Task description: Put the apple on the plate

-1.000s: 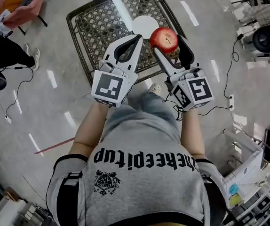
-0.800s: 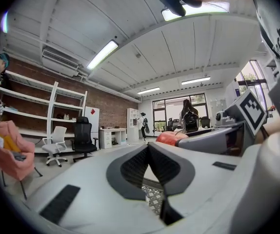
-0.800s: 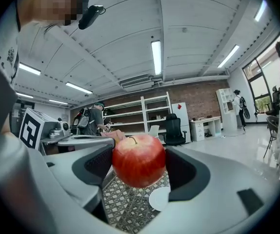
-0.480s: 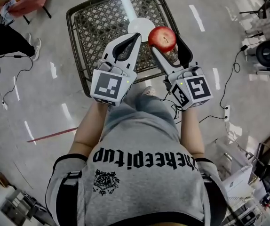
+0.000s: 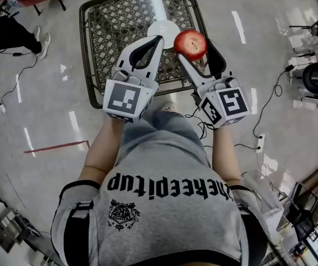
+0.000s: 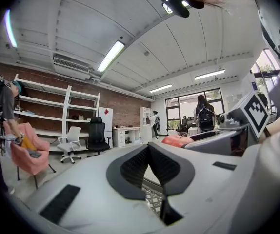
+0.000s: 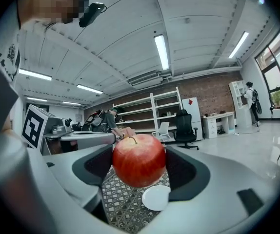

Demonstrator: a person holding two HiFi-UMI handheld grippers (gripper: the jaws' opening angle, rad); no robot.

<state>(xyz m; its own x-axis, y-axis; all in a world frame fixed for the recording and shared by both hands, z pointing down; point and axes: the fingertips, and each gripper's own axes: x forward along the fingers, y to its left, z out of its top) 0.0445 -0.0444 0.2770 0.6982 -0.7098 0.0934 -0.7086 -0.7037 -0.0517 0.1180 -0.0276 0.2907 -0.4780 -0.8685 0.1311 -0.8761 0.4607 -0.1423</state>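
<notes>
head view: the person's two bare forearms (image 5: 101, 148) reach forward side by side, each carrying a gripper over the near part of the dark woven-lattice metal surface (image 5: 85, 49). the left hand-held gripper (image 5: 158, 39) has its jaws brought together at the tips, with nothing in them. the right hand-held gripper (image 5: 195, 47) clamps the round red apple (image 5: 190, 42), held in the air just beside the small round white plate (image 5: 163, 30), which lies on the surface.

left gripper view: the jaw tips touch and hold nothing. the apple shows past them to the right.

right gripper view: the jaws press on the apple's two sides (stem upward). the plate lies below it, slightly to the right, clear of the fruit.
</notes>
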